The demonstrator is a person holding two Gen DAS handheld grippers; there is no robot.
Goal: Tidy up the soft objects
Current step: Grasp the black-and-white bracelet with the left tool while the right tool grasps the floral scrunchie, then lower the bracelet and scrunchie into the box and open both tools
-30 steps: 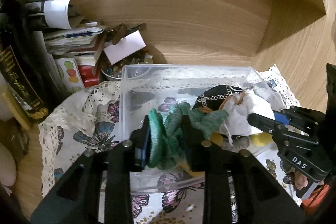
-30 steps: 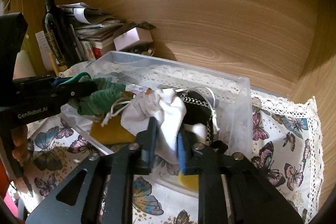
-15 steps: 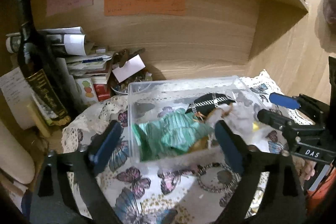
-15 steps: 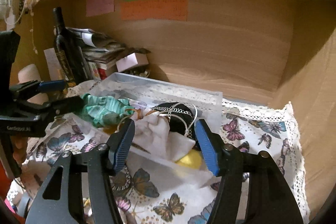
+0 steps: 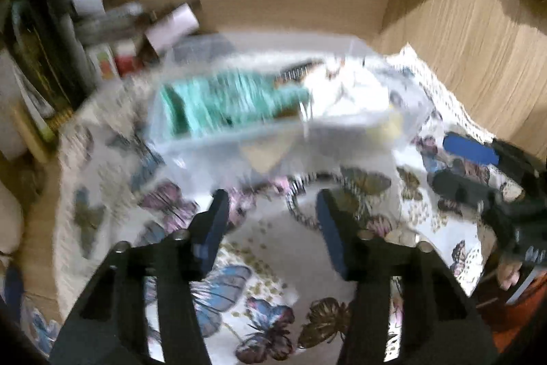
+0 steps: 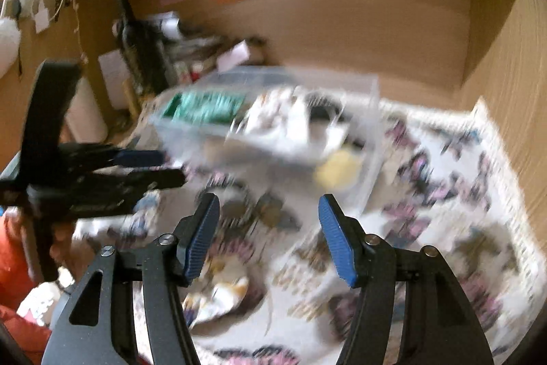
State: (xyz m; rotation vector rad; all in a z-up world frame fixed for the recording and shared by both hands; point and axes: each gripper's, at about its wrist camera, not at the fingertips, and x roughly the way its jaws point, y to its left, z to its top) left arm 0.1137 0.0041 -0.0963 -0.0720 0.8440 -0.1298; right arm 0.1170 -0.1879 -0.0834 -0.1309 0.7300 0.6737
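Both views are motion-blurred. A clear plastic box point(image 5: 218, 149) point(image 6: 371, 159) stands on the butterfly cloth. Inside it lie a green knitted cloth point(image 5: 225, 101) point(image 6: 205, 106), a white drawstring pouch point(image 5: 352, 91) point(image 6: 290, 122), a black item point(image 6: 321, 112) and something yellow point(image 6: 336, 171). My left gripper point(image 5: 271, 214) is open and empty, in front of the box; it also shows in the right wrist view point(image 6: 164, 166). My right gripper point(image 6: 270, 221) is open and empty, in front of the box; it also shows in the left wrist view point(image 5: 454, 166).
A butterfly-print cloth point(image 5: 280, 245) point(image 6: 444, 228) with a lace edge covers the table. A dark bottle point(image 6: 131, 33), stacked papers and small boxes point(image 5: 102, 23) stand at the back left. Wooden walls point(image 5: 461, 57) close the back and right. A small crumpled item point(image 6: 218, 296) lies on the cloth.
Both grippers let go of the green cloth and the white pouch, which now lie in the box. Both have since pulled back and down, away from the box, staying open.
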